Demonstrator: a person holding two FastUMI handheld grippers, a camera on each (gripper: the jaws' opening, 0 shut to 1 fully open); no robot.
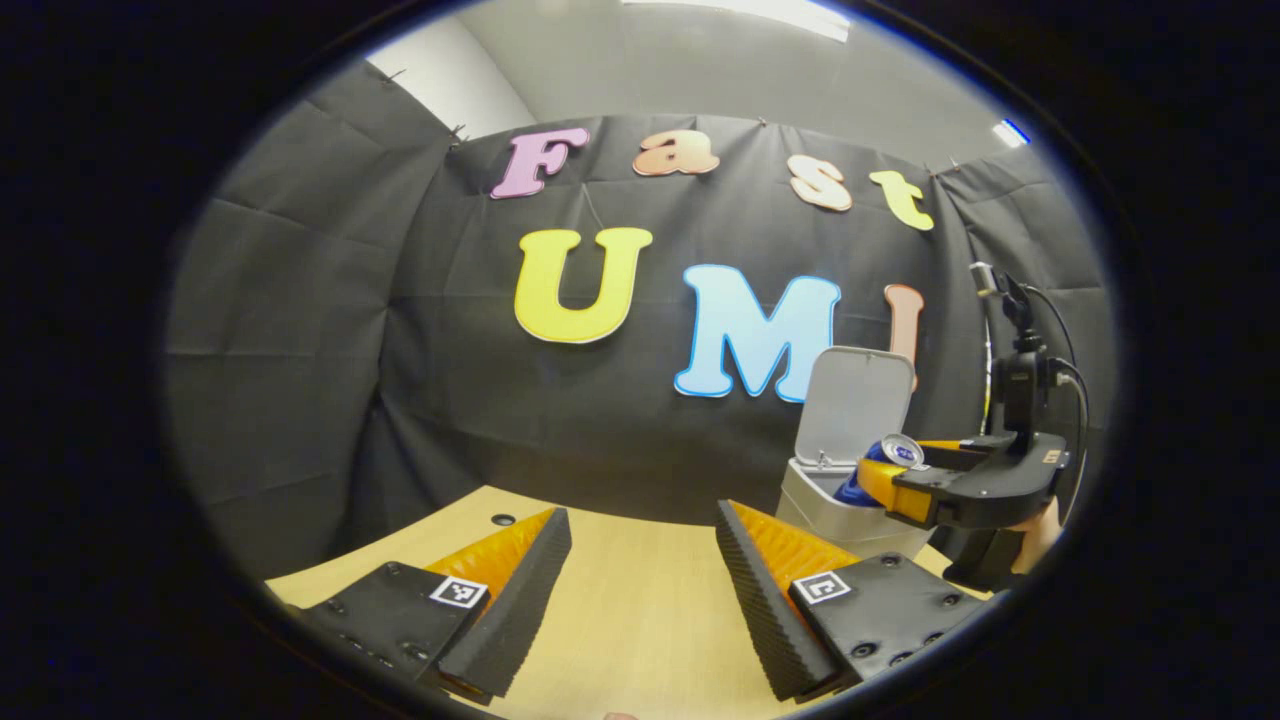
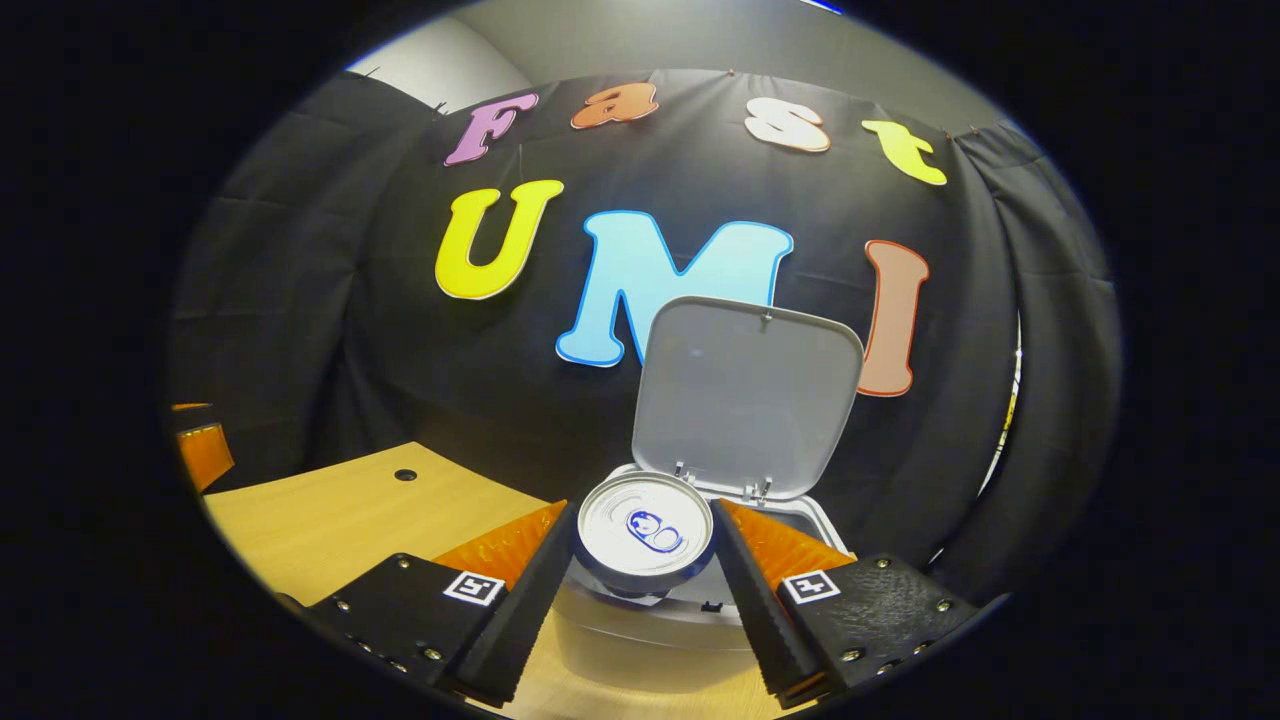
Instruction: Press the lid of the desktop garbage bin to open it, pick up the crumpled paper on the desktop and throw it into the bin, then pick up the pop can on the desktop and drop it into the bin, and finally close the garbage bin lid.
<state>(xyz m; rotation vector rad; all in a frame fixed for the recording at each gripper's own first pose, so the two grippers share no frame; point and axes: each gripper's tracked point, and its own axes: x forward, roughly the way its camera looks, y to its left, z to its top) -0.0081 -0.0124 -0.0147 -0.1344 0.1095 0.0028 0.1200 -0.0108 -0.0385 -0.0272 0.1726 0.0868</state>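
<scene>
The grey desktop bin (image 1: 835, 515) stands at the right with its lid (image 1: 858, 402) tipped up and open. Over its mouth my right gripper (image 1: 900, 478) holds the blue pop can (image 1: 888, 462) on its side. In the right gripper view the can's silver top (image 2: 645, 535) faces the camera, with my right gripper (image 2: 642, 518) shut on its sides, just in front of the open lid (image 2: 745, 395) and above the bin's rim (image 2: 640, 625). My left gripper (image 1: 640, 590) is open over the tabletop with nothing between its fingers, to the left of the bin.
The light wooden tabletop (image 1: 630, 620) carries a small round cable hole (image 1: 503, 520) near its back edge. A hand (image 1: 1042, 530) grips the right gripper's handle. The left gripper's edge (image 2: 200, 445) shows at the far left of the right gripper view.
</scene>
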